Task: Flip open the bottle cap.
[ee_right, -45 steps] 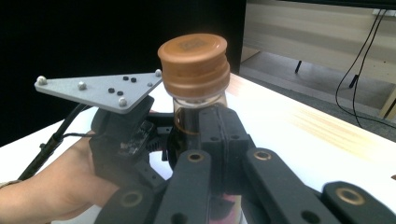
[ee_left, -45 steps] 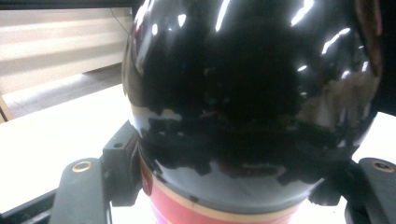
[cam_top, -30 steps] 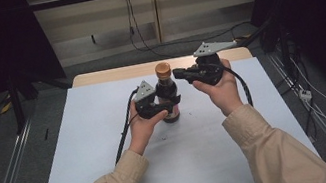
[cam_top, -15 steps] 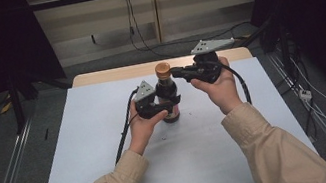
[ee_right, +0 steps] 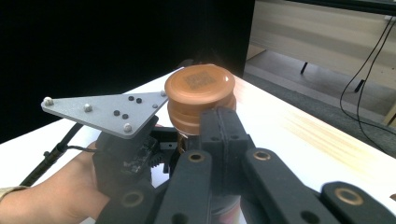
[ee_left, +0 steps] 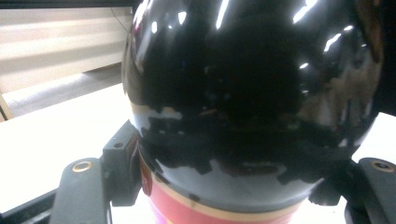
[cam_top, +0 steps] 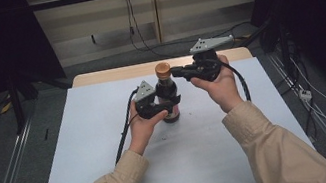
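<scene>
Left tongs [cam_top: 167, 105] clamp the dark bottle [cam_top: 168, 95] upright on the bench [cam_top: 84, 146], while right tongs [cam_top: 176, 72], pinched shut, sit beside its brown cap [cam_top: 162, 68].

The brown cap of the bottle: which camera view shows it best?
The right gripper view: the brown cap is close, its top face clearly visible. The high view shows it small, beside the right hand-held gripper. The left gripper view shows the bottle's dark body.
</scene>
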A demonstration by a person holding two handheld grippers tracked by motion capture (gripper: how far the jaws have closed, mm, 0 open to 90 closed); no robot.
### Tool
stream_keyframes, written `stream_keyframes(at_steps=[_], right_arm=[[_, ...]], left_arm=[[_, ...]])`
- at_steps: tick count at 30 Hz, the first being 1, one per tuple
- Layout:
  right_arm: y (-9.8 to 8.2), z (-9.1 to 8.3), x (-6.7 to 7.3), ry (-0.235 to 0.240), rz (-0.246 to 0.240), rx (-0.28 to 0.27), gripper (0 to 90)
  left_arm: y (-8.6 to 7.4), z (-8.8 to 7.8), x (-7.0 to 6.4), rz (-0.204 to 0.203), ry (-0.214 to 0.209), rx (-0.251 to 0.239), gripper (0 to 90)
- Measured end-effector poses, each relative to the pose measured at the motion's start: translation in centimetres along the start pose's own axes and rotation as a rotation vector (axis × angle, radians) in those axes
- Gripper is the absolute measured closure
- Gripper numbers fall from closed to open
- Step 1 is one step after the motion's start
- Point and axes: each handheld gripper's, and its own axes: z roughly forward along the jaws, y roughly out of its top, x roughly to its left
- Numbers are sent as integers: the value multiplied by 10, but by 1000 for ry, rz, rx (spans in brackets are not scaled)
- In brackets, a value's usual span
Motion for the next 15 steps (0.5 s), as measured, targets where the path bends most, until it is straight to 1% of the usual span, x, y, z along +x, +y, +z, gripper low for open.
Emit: stream_keyframes(at_steps=[6,11,12,15], right_arm=[[0,0,-2,9,-1,1,900],[2,0,-2,10,-7,17,900],[1,0,-2,12,-8,18,900],[1,-1,-1,15,-11,23,900]], left_arm=[[0,0,0,1,2,-2,293],[-1,0,0,4,2,-3,293],[-1,0,0,4,-4,-4,293],[-1,0,0,4,0,-5,293]])
